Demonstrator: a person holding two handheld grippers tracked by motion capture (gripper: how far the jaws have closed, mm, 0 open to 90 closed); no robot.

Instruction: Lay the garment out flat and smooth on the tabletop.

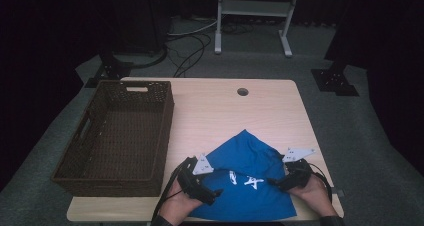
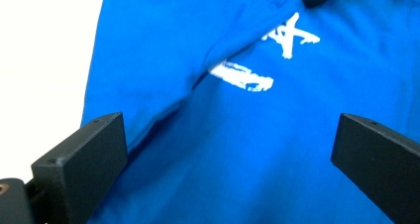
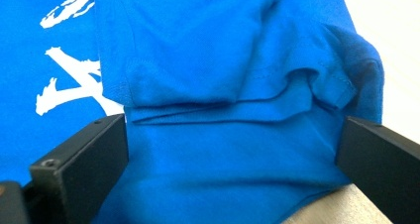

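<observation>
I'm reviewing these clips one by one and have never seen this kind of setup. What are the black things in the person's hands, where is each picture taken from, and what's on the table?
A person holds a hand-held two-jaw tool in each hand: the left gripper and the right gripper. The high view looks down from above the person's side of the wooden table. The other two pictures come from small cameras riding on each gripper, looking along its black jaws. On the table lie a blue shirt with white print, partly folded, and to its left a brown wicker basket. Both grippers' jaws stand wide open over the shirt; neither is gripping it.
</observation>
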